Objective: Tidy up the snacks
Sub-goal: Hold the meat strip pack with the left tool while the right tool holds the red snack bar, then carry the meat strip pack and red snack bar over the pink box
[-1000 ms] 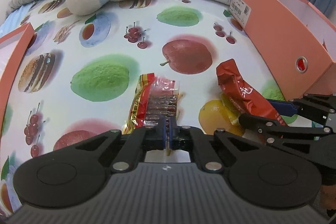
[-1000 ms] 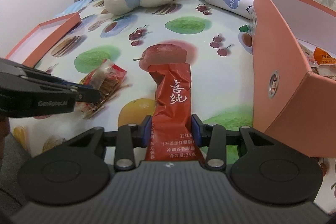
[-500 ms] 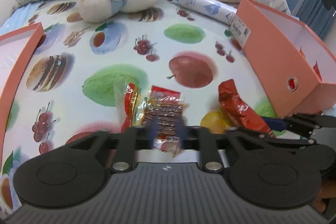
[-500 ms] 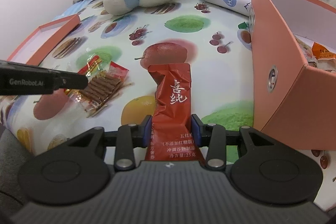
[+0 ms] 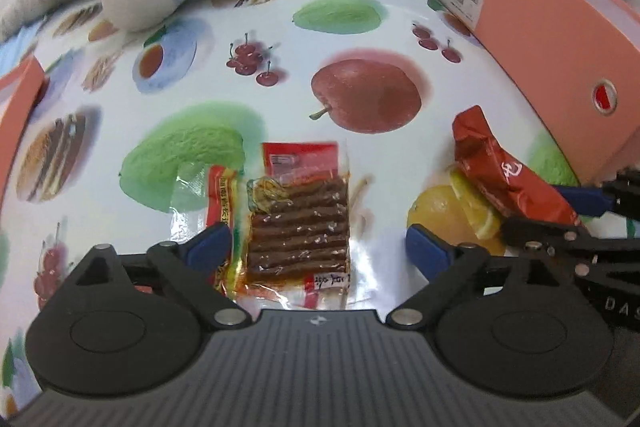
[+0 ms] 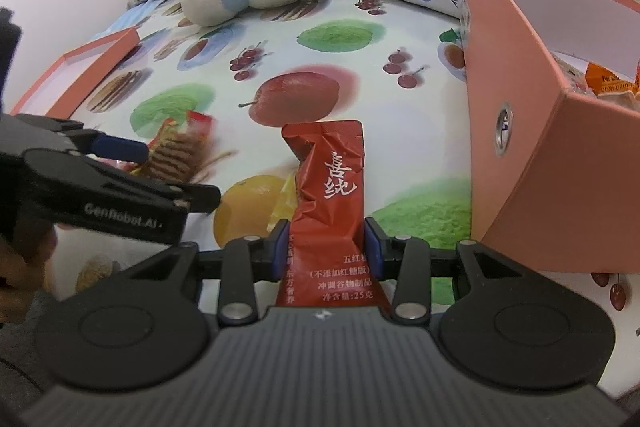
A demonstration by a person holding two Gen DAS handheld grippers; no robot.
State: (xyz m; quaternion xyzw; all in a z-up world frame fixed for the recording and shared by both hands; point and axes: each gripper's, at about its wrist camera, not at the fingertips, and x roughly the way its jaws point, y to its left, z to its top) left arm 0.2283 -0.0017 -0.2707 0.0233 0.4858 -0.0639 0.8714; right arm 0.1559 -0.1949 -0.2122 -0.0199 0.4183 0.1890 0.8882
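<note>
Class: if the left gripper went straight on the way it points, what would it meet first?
Most likely the clear snack pack of brown sticks lying between the opening jaws of the left gripper, then the printed cloth beneath; depth is uncertain.

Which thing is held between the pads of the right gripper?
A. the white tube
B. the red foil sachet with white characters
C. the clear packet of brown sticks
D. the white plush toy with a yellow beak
B: the right gripper pinches the red foil sachet from both sides.
</note>
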